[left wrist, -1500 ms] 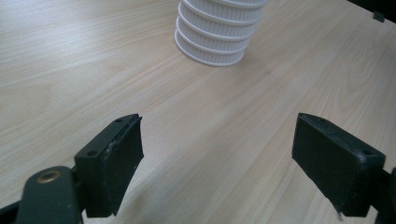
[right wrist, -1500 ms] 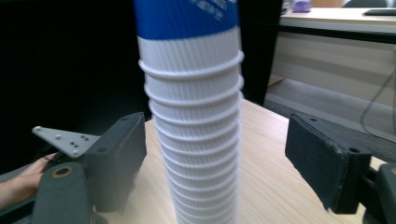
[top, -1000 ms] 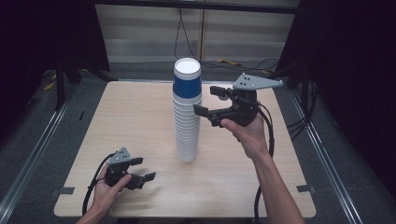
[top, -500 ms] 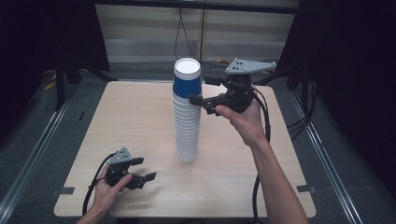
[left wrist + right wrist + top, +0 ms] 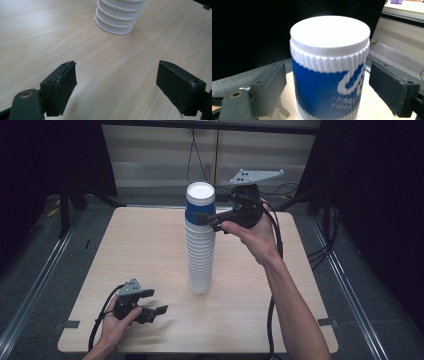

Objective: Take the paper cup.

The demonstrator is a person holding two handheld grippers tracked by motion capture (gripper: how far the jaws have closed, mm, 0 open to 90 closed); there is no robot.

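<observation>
On the pale wooden table [image 5: 145, 245], a tall stack of ribbed white paper cups [image 5: 200, 255] stands mid-table — the blue-banded top cup [image 5: 329, 72] sits between my wide-open right gripper [image 5: 337, 87]. My left gripper [image 5: 117, 85] rests open near the front-left corner. A bump could topple the stack.

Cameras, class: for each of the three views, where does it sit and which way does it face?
High view: above the table's near side, facing forward and down; forearms, left gripper, right gripper.
Left gripper view: low over the pale wooden table, facing the stack's base; open jaws.
Right gripper view: raised, facing the blue-and-white ribbed top cup; jaws flank it.
All share the white ribbed cup stack.
</observation>
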